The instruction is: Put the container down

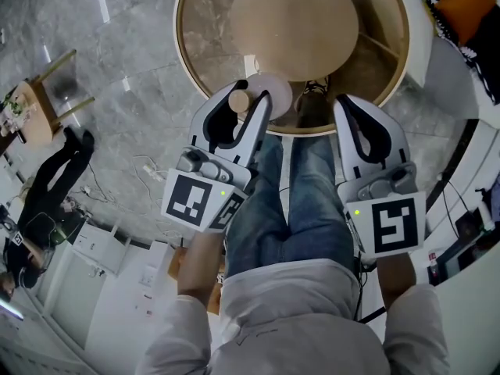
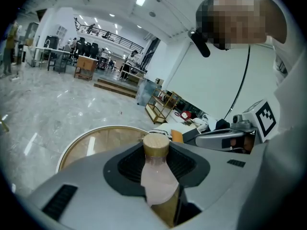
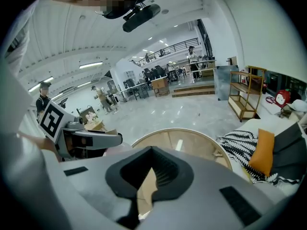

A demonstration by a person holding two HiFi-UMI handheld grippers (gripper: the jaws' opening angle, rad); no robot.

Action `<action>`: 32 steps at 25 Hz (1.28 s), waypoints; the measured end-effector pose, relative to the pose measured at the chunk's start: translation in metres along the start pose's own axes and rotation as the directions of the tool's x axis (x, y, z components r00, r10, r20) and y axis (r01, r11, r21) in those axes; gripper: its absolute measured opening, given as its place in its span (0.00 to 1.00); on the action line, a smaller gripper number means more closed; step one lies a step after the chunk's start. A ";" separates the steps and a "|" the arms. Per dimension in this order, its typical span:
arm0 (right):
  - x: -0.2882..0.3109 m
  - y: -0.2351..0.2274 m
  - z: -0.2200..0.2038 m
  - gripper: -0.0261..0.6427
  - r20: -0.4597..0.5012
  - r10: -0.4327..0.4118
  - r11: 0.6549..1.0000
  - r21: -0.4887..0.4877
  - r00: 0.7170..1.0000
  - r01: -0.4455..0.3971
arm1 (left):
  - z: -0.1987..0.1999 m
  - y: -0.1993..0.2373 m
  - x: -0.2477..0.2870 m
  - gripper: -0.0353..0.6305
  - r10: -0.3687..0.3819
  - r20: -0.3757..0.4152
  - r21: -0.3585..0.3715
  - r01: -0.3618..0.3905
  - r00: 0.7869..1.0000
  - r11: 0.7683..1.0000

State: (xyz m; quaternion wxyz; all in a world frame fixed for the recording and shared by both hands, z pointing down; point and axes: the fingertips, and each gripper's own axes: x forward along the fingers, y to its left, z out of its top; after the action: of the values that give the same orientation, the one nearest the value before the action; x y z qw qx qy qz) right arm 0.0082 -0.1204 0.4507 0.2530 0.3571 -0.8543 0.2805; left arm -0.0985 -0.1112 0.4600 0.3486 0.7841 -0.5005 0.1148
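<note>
Left gripper view: left tongs (image 2: 157,153) clamped on the container (image 2: 160,186), cork end forward, over the near rim of the round worktop (image 1: 297,14). Right tongs (image 3: 151,169) pinched together, empty.

No legible words, brands, numbers or signs caught in any view. Only black-and-white square code patterns, without letters, carried on the cube (image 1: 195,200) of the left gripper (image 1: 248,104) and the cube (image 1: 393,226) of the right gripper (image 1: 349,109). Left unread: faint marks on white boxes (image 1: 98,244) off the left gripper's left side, too small.
</note>
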 end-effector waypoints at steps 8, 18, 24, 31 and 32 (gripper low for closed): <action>0.014 -0.004 -0.005 0.06 -0.002 0.000 1.000 0.004 1.000 0.000 | -0.010 0.012 0.013 0.27 0.017 0.006 -0.040 -0.017 1.000 0.999; 0.019 -0.008 -0.012 0.06 -0.002 -0.005 1.000 0.023 1.000 0.005 | -0.019 0.025 0.032 0.27 0.039 0.025 -0.076 -0.037 0.999 0.996; 0.020 -0.012 -0.010 0.06 0.029 0.004 0.999 0.041 1.000 -0.005 | -0.028 0.031 0.046 0.27 0.046 0.014 -0.088 -0.045 0.999 0.995; 0.019 -0.021 -0.018 0.06 0.016 -0.001 0.998 0.071 1.000 -0.001 | -0.039 0.033 0.062 0.27 0.049 0.010 -0.093 -0.048 0.999 0.995; 0.019 -0.020 -0.020 0.06 0.009 0.003 0.997 0.072 1.000 -0.004 | -0.040 0.034 0.064 0.27 0.054 0.015 -0.104 -0.052 0.998 0.993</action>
State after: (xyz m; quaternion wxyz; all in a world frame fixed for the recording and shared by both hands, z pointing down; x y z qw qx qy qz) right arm 0.0162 -0.1282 0.4827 0.2357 0.3657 -0.8454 0.3099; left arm -0.0904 -0.1385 0.5377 0.3811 0.7523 -0.5296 0.0909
